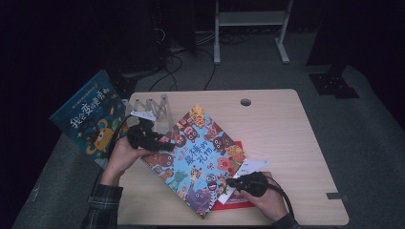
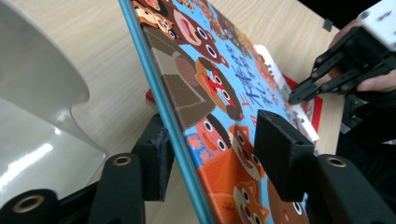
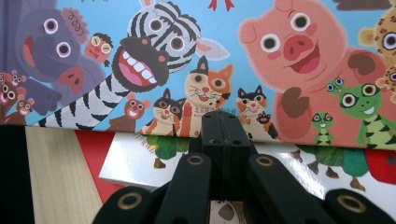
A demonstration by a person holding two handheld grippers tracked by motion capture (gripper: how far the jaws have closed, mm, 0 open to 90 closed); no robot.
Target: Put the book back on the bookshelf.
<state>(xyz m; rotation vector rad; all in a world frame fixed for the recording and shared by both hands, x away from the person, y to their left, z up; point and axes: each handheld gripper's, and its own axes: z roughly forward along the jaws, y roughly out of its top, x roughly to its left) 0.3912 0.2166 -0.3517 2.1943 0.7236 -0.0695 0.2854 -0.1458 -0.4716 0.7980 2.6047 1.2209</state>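
While the left gripper (image 2: 215,154) has the animal picture book (image 1: 198,160) tilted up off the bench (image 1: 282,138), jaws straddling its blue edge with a gap showing, the right gripper (image 3: 225,128), jaws together, rests by the white book (image 1: 248,168) underneath. Lifting looks begun; a firm grip and placement remain.

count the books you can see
3, maybe more hidden beneath: a blue animal book mid-table, tilted up between the left gripper's jaws; a red book under it; a dark-blue book off the table's left edge.
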